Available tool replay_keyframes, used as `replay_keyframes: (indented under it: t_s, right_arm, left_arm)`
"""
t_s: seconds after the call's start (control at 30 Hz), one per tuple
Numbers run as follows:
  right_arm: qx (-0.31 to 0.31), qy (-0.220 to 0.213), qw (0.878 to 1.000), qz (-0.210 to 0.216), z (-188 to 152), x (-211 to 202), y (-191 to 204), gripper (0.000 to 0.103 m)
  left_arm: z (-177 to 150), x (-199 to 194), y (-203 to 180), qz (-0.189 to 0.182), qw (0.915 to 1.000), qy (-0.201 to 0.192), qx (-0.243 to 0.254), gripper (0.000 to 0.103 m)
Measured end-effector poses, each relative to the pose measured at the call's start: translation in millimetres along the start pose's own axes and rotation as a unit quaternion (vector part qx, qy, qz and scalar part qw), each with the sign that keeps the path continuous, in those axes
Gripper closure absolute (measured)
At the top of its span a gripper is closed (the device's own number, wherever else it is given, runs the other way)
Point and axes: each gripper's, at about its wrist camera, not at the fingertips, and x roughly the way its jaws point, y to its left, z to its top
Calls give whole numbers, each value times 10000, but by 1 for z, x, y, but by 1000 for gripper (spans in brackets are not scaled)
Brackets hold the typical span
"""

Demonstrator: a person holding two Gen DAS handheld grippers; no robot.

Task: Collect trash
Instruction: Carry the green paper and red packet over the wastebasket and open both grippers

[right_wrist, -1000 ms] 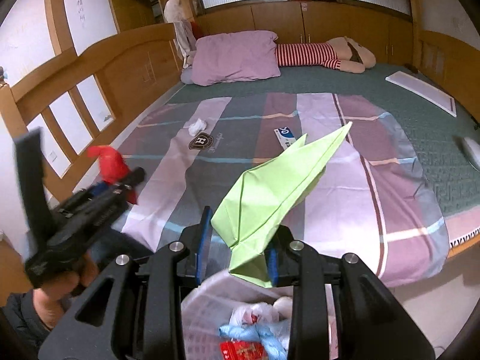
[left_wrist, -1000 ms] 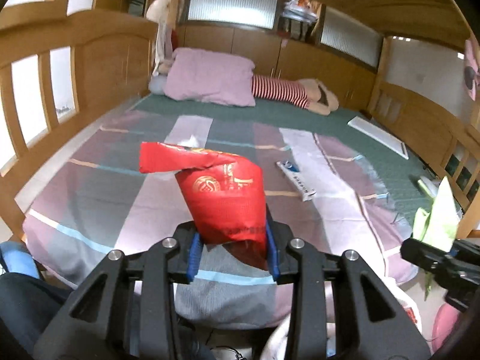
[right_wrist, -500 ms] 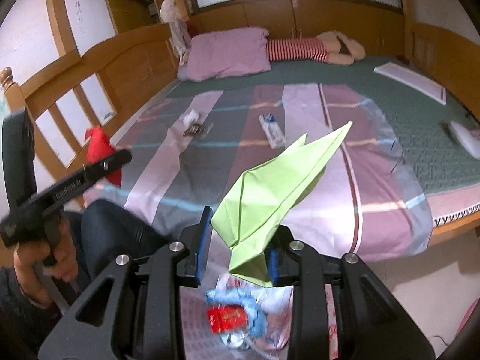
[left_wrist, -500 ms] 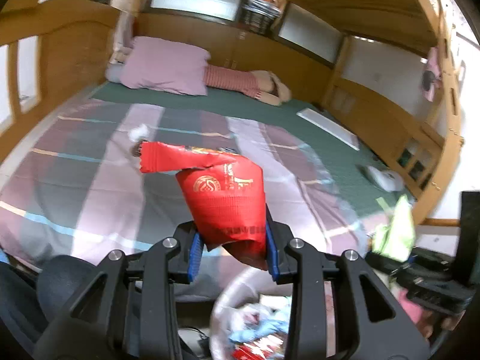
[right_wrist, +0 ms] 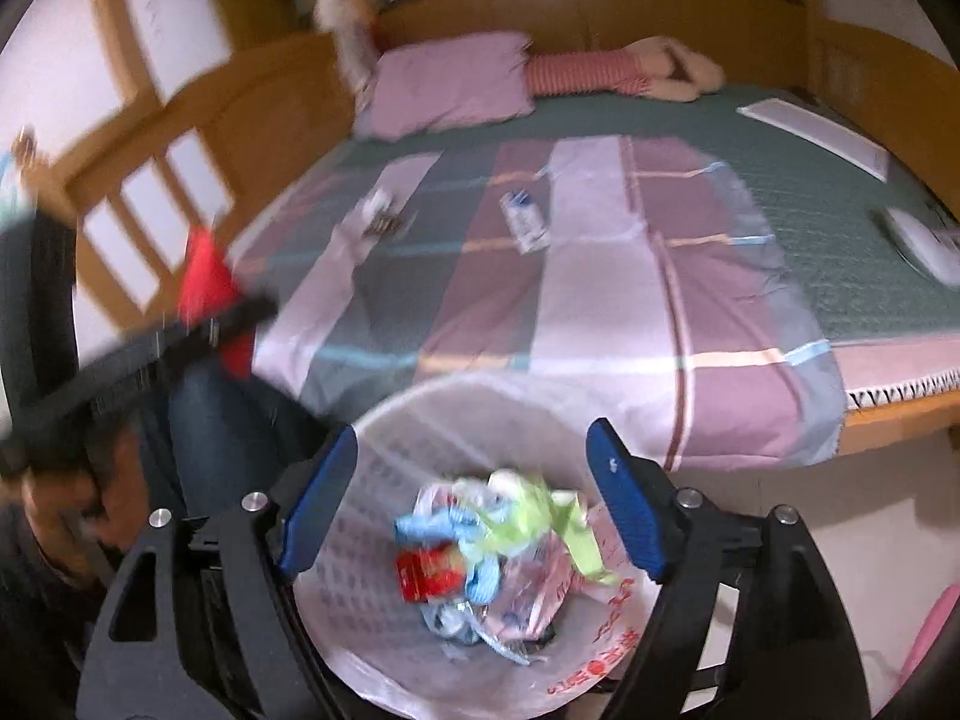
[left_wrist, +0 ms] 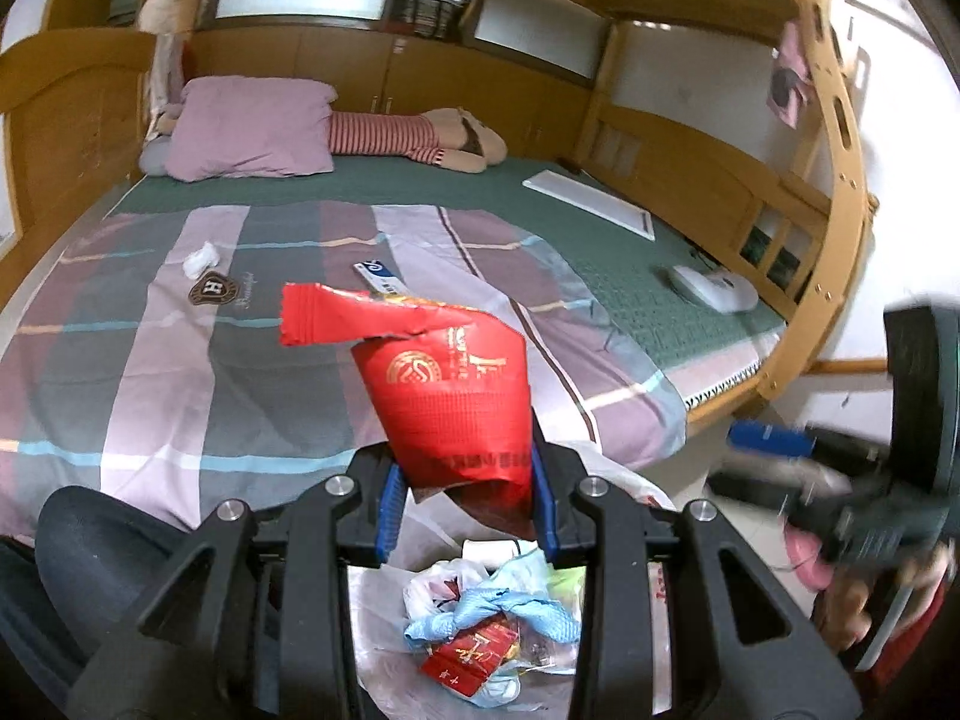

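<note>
My left gripper [left_wrist: 462,510] is shut on a red snack wrapper [left_wrist: 444,384] and holds it above the white bin [left_wrist: 618,480], which has a plastic liner and several pieces of trash. My right gripper [right_wrist: 474,504] is open and empty over the same bin [right_wrist: 384,420]. The green folded paper [right_wrist: 534,516] lies inside the bin on the other trash. The left gripper with the red wrapper [right_wrist: 207,282] shows blurred at the left of the right wrist view. On the bed lie a blue-and-white packet [left_wrist: 381,279], a crumpled white tissue [left_wrist: 201,258] and a dark badge-shaped wrapper [left_wrist: 213,289].
The bed [left_wrist: 150,360] has a striped sheet, a purple pillow [left_wrist: 252,135] and a striped plush doll [left_wrist: 420,138] at the head. A white board [left_wrist: 591,204] and a white device [left_wrist: 714,288] lie on the green mat. Wooden rails enclose the bed. A person's knee [left_wrist: 102,534] is beside the bin.
My right gripper opened and the green paper dropped into the bin. My left gripper moved right with the red wrapper, over the bin.
</note>
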Motion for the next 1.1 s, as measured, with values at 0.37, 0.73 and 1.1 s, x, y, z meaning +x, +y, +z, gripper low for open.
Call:
replay_keyframes:
  t_s: [0.37, 0.73, 1.1]
  right_arm:
    - [762, -566, 9955, 47, 9, -18, -30, 23]
    - [793, -461, 9957, 116, 10, -11, -26, 23]
    - [928, -412, 9948, 117, 7, -4, -28, 23]
  left_arm:
    - [-9, 7, -27, -325, 9977, 180, 559, 57]
    - [-11, 6, -30, -432, 9971, 245, 585, 32]
    - [-24, 30, -44, -605, 9881, 1106, 886, 18]
